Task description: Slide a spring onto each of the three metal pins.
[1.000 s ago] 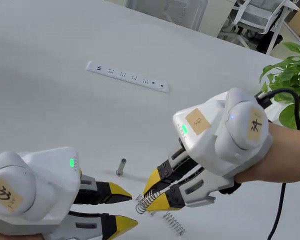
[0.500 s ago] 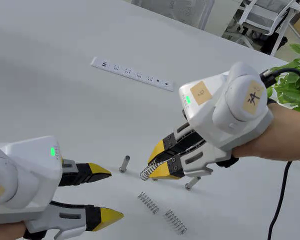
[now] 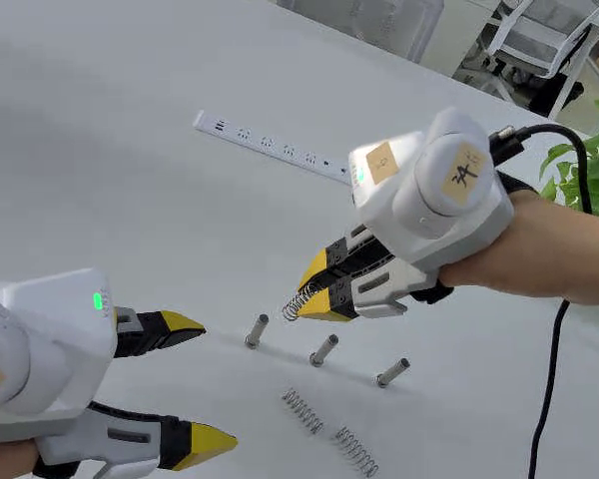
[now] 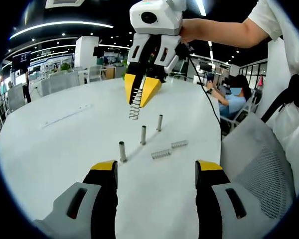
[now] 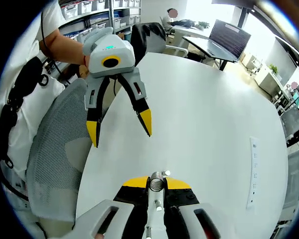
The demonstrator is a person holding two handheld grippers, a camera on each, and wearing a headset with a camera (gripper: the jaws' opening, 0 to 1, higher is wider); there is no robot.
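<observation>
1. One spring (image 3: 298, 302) is pinched in the right gripper (image 3: 314, 295), jaws closed on it, just above the three pins (image 3: 323, 349), with its free end poking out, ready to thread
2. Two spare springs (image 3: 301, 410) lie on the pins' near side, waiting
3. Beside the pins, the left gripper (image 3: 210, 381) gapes wide and empty, leaving room

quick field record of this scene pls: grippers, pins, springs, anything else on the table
right gripper: shut on a coiled metal spring, held off the white table
left gripper: open, holding nothing
short metal pins: three, upright in a row, all bare
loose metal springs: two, lying flat near the pins
other: white power strip farther back
</observation>
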